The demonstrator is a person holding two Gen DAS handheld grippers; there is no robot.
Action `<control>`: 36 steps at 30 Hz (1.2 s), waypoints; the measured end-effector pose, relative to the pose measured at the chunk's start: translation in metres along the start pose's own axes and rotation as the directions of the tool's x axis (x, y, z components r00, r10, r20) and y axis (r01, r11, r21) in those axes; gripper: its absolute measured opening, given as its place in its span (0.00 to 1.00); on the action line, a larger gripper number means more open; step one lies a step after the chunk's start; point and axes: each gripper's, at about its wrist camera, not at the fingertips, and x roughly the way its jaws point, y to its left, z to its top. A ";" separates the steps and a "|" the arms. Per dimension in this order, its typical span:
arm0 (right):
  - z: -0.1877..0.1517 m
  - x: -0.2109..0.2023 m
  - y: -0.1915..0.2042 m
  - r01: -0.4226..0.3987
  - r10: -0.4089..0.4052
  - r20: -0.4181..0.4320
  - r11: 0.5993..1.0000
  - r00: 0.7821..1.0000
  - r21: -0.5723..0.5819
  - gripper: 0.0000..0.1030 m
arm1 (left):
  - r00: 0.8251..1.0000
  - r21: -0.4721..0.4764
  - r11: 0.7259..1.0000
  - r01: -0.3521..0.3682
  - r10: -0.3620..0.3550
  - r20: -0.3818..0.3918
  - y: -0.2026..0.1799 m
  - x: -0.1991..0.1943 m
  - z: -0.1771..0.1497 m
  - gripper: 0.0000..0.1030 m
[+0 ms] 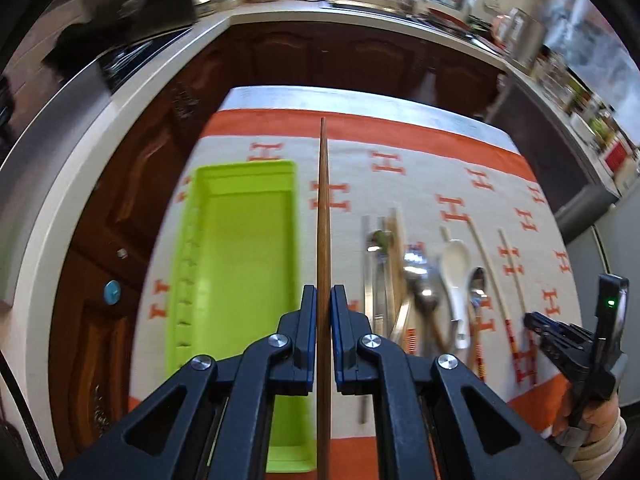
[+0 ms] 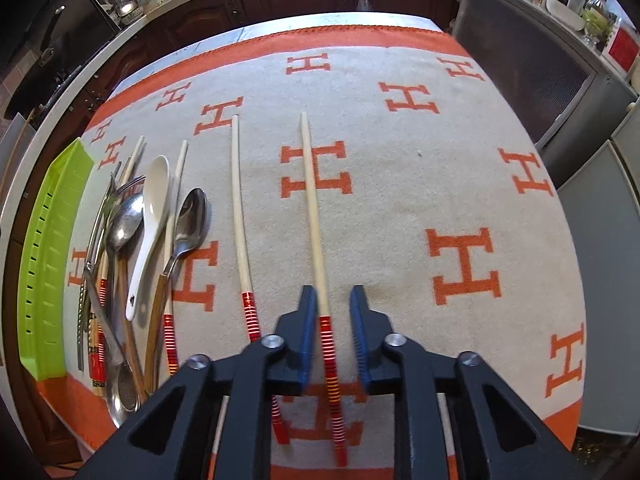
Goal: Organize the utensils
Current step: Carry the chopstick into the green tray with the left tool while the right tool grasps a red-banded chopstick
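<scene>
My left gripper is shut on a brown wooden chopstick and holds it above the cloth, just right of the empty lime-green tray. My right gripper is open, its jaws on either side of a cream chopstick with a red banded handle that lies on the cloth. It also shows at the right edge of the left wrist view. A second such chopstick lies to its left. A pile of metal spoons, forks and a white ceramic spoon lies beside the tray.
The table carries a beige cloth with orange H marks and an orange border. Dark wood cabinets and a white counter surround it. A grey appliance stands to the right.
</scene>
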 end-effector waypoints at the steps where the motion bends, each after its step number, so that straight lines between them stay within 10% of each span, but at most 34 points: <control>1: -0.002 0.000 0.000 -0.006 0.006 -0.001 1.000 1.000 0.010 0.07 | 1.000 -0.020 1.000 -0.012 0.012 -0.002 0.014 0.001 -0.002 0.04; 9: -0.007 -0.034 0.006 -0.093 0.093 0.009 0.991 0.996 0.092 0.06 | 0.998 -0.073 0.997 -0.036 0.032 -0.055 0.067 0.026 -0.019 0.05; 17: 0.005 -0.093 0.096 -0.228 0.230 0.021 0.972 0.973 -0.055 0.06 | 0.997 -0.086 0.996 0.002 -0.009 -0.080 0.072 0.050 -0.030 0.06; 28: 0.029 -0.099 0.263 -0.339 0.334 -0.061 0.913 0.941 -0.228 0.06 | 0.994 -0.110 0.992 -0.058 0.068 0.089 0.094 0.006 -0.031 0.77; 36: 0.040 -0.063 0.324 -0.374 0.360 -0.104 0.907 0.927 -0.193 0.06 | 0.987 -0.198 0.977 -0.081 0.106 0.122 0.120 -0.012 -0.037 0.87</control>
